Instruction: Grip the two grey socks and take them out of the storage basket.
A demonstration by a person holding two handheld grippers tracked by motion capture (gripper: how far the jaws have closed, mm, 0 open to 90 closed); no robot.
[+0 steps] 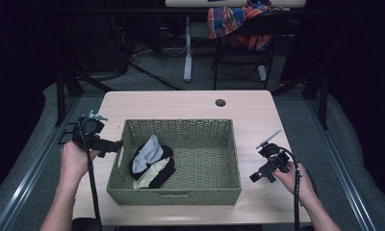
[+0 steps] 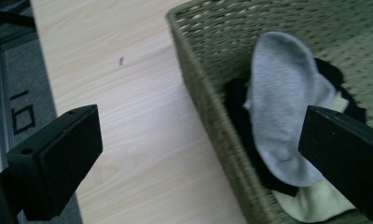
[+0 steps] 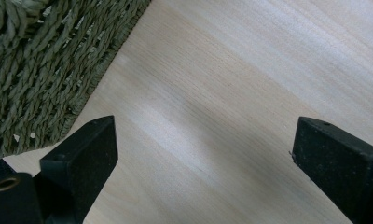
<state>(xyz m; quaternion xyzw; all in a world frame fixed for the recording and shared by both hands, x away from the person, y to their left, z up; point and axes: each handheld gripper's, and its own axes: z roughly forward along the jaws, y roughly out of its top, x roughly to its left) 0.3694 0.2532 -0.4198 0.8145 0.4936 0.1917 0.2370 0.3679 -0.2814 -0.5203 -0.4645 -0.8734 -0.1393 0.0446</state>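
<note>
Socks (image 1: 152, 161), heaped in the left half of a woven olive-green basket (image 1: 190, 195) at the middle of a pale wooden table (image 1: 181, 103). Topmost: a light grey sock (image 2: 280, 102), soft knit, rounded at one end, draped over the rest and leaning toward the basket's left wall. Beneath it, black socks (image 2: 240, 116), showing as a dark edge along both sides of the grey one. Lowest and nearest the person, a cream sock (image 2: 315, 205), pale yellow-white, poking out from under the black. All loosely crumpled, overlapping, touching one another and the basket floor.

Left gripper (image 1: 117, 145), held in the left hand (image 1: 75, 161) just outside the basket's left wall, pointing toward the heap. Jaws spread wide in the left gripper view, one over bare tabletop, the other over the basket; nothing between them, nothing gripped.

Right gripper (image 1: 254, 178), held in the right hand (image 1: 291, 178) on the table's right side, near the basket's right wall but apart from it. Jaws likewise wide apart in the right gripper view, only bare wood grain between, with a corner of the woven wall (image 3: 44, 65) at upper left. Empty too.

Beyond the table: a plaid cloth (image 1: 234, 21) slung over a chair.
</note>
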